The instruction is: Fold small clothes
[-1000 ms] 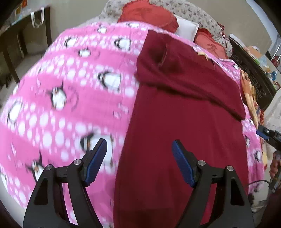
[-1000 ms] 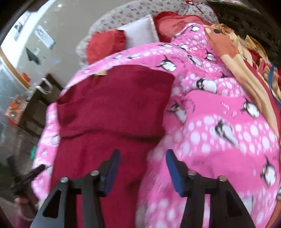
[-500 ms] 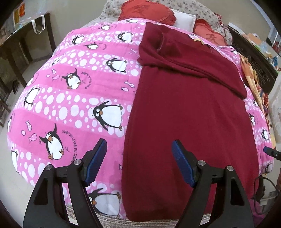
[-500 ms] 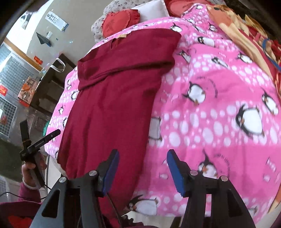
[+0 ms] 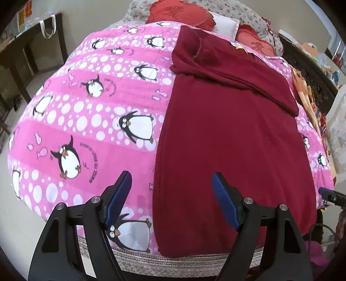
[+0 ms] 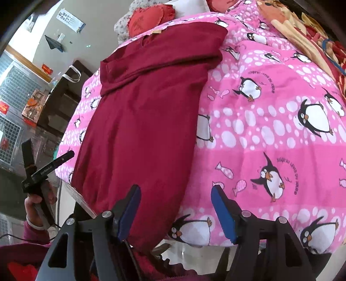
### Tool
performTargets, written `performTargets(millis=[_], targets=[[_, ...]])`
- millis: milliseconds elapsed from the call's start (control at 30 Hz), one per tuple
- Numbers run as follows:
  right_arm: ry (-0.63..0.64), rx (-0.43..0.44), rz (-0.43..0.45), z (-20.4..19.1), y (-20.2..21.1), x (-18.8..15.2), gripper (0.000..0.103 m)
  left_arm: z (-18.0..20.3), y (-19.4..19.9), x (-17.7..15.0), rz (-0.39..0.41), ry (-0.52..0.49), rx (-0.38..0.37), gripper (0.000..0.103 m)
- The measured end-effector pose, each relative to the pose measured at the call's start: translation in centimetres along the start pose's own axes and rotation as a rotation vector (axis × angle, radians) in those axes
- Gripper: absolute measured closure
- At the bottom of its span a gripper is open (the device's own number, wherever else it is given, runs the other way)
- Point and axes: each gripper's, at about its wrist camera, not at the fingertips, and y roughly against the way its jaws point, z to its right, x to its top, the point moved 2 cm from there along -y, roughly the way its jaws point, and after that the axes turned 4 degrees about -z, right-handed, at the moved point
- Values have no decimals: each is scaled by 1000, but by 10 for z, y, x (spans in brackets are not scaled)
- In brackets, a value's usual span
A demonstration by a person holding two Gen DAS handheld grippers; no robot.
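Garment: your maroon garment (image 5: 233,138) is a soft, matte knit lying flat on the bed, long and roughly rectangular, filling the centre and right of the left wrist view.
Fold: its top part (image 5: 233,67) is already doubled over into a thick diagonal band in the upper centre of the frame.
Hem: the lower edge (image 5: 207,253) reaches the foot of the bed, at the bottom centre.
Blanket: a quilted pink penguin blanket (image 5: 97,121) sits under the garment, with a wide bare stretch on the left of the frame.
Mat edge: a woven grey strip (image 5: 138,261) lines the bed's near edge.
Left tongs: your left tongs (image 5: 170,201) are spread wide, holding nothing, hovering over the garment's left edge.
Right tongs: your right tongs (image 6: 175,214) are also parted and empty, above the garment's right lower corner.
Pillows: red frilled cushions (image 5: 179,13) sit at the top of the frame.
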Motion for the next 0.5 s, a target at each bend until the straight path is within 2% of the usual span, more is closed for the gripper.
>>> performTargets(millis=[133, 400, 500], targets=[[9, -8, 2, 0, 1, 0, 37, -7, -6, -3, -27, 23, 2, 26], [36, 41, -62, -3, -16, -9, 37, -9, -18, -14, -105, 52, -78, 26], [44, 86, -69, -7, -25, -11, 37, -8, -25, -16, -124, 53, -73, 26]])
